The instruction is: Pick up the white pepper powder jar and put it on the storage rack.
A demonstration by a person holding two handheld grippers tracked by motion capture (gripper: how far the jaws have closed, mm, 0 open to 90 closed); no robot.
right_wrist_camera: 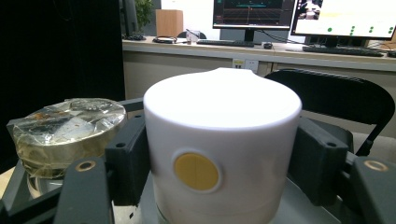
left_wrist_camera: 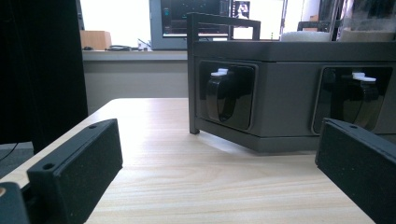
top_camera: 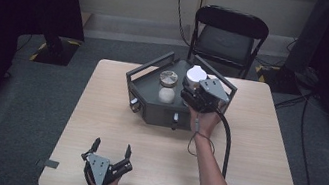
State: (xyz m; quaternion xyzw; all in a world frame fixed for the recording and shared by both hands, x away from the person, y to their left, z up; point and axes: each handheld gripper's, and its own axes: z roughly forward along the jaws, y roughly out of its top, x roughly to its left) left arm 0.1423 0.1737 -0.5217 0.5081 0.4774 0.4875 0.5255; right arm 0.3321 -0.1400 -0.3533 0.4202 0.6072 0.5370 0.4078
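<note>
A dark grey metal box (top_camera: pixel 169 111) with handles and two front knobs stands at the table's middle back. On its top sit a glass jar with a clear faceted lid (top_camera: pixel 168 79) (right_wrist_camera: pixel 65 130) and a white cylindrical lid with a yellow dot (right_wrist_camera: pixel 222 140) (top_camera: pixel 197 72). My right gripper (top_camera: pixel 191 93) (right_wrist_camera: pixel 219 163) is shut on the white lid, its black jaws pressing both sides. My left gripper (top_camera: pixel 111 150) (left_wrist_camera: pixel 215 182) stands open near the table's front edge, with nothing between its jaws, facing the box front (left_wrist_camera: pixel 289 98).
A black folding chair (top_camera: pixel 228 34) stands behind the table. The light wooden tabletop (top_camera: pixel 263 154) has bare room at left, right and front. Cables run over the floor at right. Monitors and a desk (right_wrist_camera: pixel 261 28) line the far wall.
</note>
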